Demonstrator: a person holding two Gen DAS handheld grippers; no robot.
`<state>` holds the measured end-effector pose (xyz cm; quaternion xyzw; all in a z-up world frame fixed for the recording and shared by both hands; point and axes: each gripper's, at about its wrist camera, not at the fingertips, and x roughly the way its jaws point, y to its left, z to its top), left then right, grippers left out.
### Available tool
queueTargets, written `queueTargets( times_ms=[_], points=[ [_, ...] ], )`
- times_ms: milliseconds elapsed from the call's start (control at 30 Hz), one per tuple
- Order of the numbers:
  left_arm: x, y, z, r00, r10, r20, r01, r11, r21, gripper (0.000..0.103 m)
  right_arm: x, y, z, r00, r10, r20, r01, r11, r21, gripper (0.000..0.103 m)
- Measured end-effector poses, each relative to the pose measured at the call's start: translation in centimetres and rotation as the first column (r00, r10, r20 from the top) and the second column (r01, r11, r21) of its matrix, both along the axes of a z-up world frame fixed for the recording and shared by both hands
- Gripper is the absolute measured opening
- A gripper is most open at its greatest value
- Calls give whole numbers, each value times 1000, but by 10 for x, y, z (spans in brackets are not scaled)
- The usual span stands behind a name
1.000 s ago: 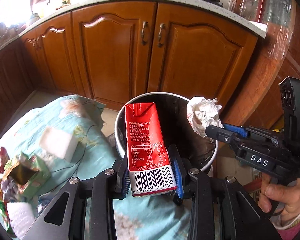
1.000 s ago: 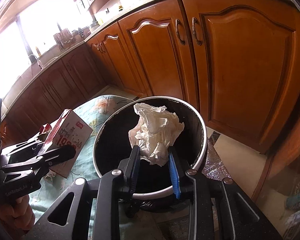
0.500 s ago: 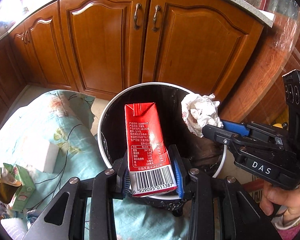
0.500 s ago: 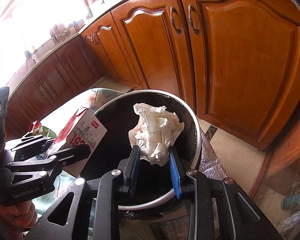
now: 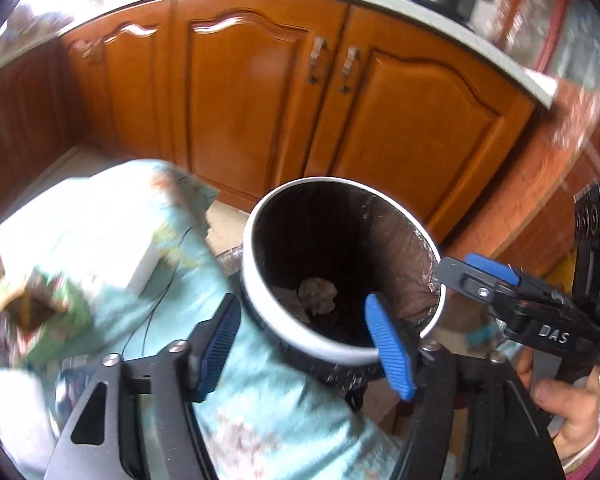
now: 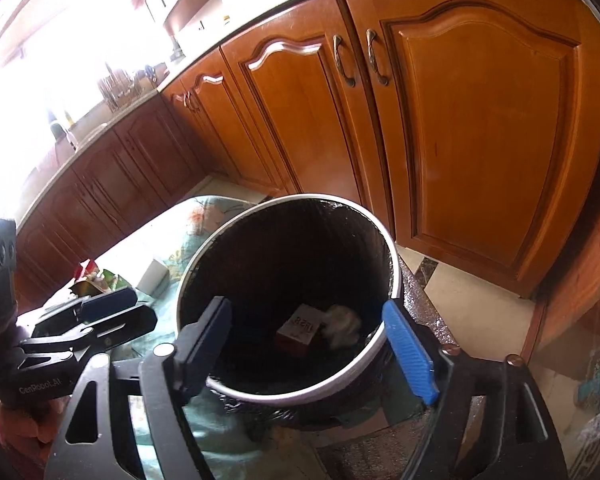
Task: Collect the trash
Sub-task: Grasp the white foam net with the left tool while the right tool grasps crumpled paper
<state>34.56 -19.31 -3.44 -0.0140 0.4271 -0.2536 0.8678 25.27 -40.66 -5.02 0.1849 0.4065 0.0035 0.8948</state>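
A round trash bin with a white rim [image 5: 260,312] [image 6: 394,280] and a black liner stands on the floor beside the table. A red milk carton [image 6: 301,326] and a crumpled white tissue [image 6: 342,324] [image 5: 318,296] lie at its bottom. My left gripper [image 5: 306,340] is open and empty over the bin's near rim. My right gripper [image 6: 320,344] is open and empty above the bin. Each gripper also shows at the side of the other's view: the right one [image 5: 476,272] and the left one [image 6: 112,312].
A table with a light blue floral cloth [image 5: 100,216] stands left of the bin. On it lie a white foam block [image 5: 144,272] [image 6: 154,274] and green and red wrappers [image 5: 40,304] [image 6: 94,280]. Wooden kitchen cabinets [image 5: 300,112] run close behind the bin.
Both grippers opened. The red carton left my left gripper and the tissue left my right gripper; both now lie inside the bin.
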Motion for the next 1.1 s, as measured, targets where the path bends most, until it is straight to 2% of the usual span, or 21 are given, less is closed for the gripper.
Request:
queueTargets(
  times_ms=[33,233,533,700,867,1100],
  points=[
    [-6,9,-2,1000,16,-7,-16,1000,-18,67,-4,3,2,1000,-7,10,7,1000,10,91],
    [-46,58,-8,993,113,-18,-114,990,-79,69,-27,31,3,998,-9,62,6,998,63,97],
    [-113,133,3,973,227,35,-223,970,-99,74,-43,83,-8,998,46,42,-52,987,154,97],
    [-142,168,9,954,294,55,-289,953,-94,75,-47,111,-12,994,100,40,-105,981,164,97],
    [-152,198,14,935,351,48,-346,933,-101,75,-47,136,-13,987,153,39,-158,973,168,97],
    [-144,221,12,911,411,29,-407,909,-93,75,-37,168,-11,974,220,47,-225,962,156,97]
  ],
)
